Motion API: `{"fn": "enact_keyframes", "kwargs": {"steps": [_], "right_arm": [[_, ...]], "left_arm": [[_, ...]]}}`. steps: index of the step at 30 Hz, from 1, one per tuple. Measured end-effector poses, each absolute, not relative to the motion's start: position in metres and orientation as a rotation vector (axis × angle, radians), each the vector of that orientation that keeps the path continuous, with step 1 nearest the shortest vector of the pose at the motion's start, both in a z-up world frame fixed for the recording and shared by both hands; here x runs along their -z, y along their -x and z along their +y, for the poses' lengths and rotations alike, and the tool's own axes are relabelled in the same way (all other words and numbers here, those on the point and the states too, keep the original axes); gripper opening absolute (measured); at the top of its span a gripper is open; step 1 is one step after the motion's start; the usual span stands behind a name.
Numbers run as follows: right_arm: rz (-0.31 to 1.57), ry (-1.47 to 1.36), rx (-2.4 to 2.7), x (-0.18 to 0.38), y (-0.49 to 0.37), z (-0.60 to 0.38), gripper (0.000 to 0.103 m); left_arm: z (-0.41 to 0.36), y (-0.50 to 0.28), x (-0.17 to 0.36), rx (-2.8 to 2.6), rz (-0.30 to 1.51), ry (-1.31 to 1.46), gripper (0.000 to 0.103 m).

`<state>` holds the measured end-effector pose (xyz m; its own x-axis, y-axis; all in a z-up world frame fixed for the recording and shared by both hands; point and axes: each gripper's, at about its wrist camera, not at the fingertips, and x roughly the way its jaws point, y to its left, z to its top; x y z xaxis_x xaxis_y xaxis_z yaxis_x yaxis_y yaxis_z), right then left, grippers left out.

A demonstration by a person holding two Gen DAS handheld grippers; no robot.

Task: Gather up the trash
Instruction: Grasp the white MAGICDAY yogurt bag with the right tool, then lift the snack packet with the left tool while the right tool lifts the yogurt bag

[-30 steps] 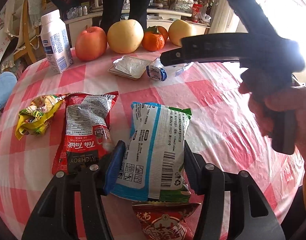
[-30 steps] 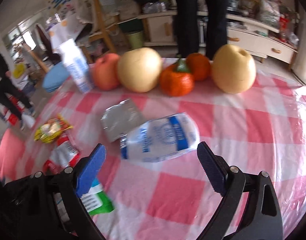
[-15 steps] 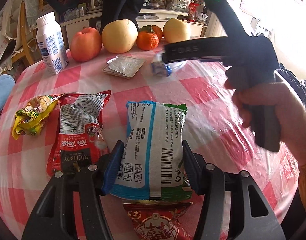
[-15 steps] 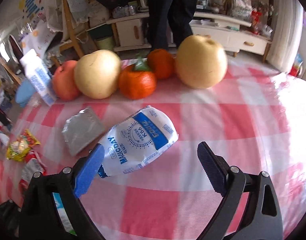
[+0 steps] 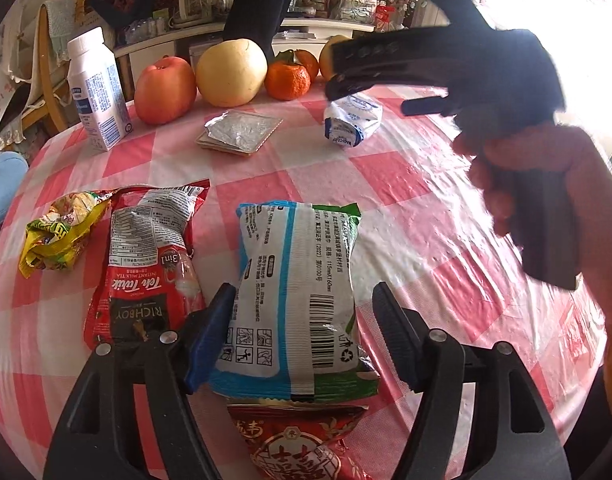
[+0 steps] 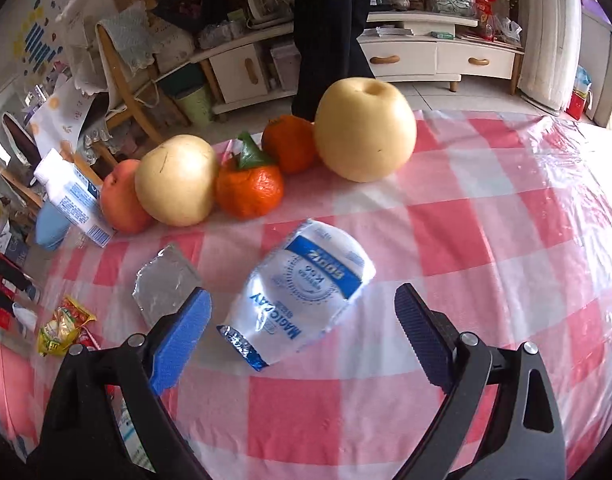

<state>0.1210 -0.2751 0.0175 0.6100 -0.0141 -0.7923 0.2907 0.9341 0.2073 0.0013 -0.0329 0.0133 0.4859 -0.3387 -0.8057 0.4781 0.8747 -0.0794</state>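
Both tongs gape wide: right tongs around "MAGICDAY" wrapper, left tongs beside "RICHBOY" packet.

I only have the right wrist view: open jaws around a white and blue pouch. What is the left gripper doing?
Observer: The left gripper is open, one finger on each side of a blue and white packet lying flat on the table.
Reviewer: Is anything under that packet?
Observer: Yes, a red packet pokes out from beneath its near end.
Reviewer: Is my pouch clamped?
Observer: No. Seen from the left wrist, the right gripper is above the white pouch, which lies on the tablecloth.
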Motion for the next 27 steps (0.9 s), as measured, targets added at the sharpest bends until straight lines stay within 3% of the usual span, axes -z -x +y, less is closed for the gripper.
{"fn": "enact_keyframes", "kwargs": {"steps": [5, 8, 10, 12, 14, 16, 18, 27], "right_arm": [[0.881, -0.340, 0.212, -0.003, -0.125, -0.280, 0.094], [0.878, -0.289, 0.205, -0.002, -0.131, -0.275, 0.093], [0.878, -0.224, 0.196, -0.002, -0.133, -0.266, 0.081], [0.883, -0.163, 0.176, -0.003, -0.134, -0.257, 0.061], [0.886, -0.132, 0.172, -0.003, -0.133, -0.251, 0.050], [0.886, -0.130, 0.156, -0.002, -0.132, -0.251, 0.050], [0.884, -0.123, 0.153, -0.002, -0.129, -0.251, 0.040], [0.890, -0.136, 0.100, -0.005, -0.110, -0.240, 0.038]], "left_arm": [[-0.033, 0.000, -0.013, 0.484, 0.931, -0.168, 0.069], [-0.031, 0.000, -0.013, 0.470, 0.927, -0.158, 0.062], [-0.029, 0.001, -0.014, 0.461, 0.926, -0.151, 0.058], [-0.028, 0.000, -0.014, 0.459, 0.927, -0.146, 0.057], [-0.028, 0.001, -0.015, 0.456, 0.928, -0.146, 0.056], [-0.028, 0.001, -0.016, 0.457, 0.929, -0.139, 0.053], [-0.028, 0.002, -0.016, 0.457, 0.930, -0.135, 0.052], [-0.028, 0.008, -0.018, 0.472, 0.931, -0.120, 0.049]]}}
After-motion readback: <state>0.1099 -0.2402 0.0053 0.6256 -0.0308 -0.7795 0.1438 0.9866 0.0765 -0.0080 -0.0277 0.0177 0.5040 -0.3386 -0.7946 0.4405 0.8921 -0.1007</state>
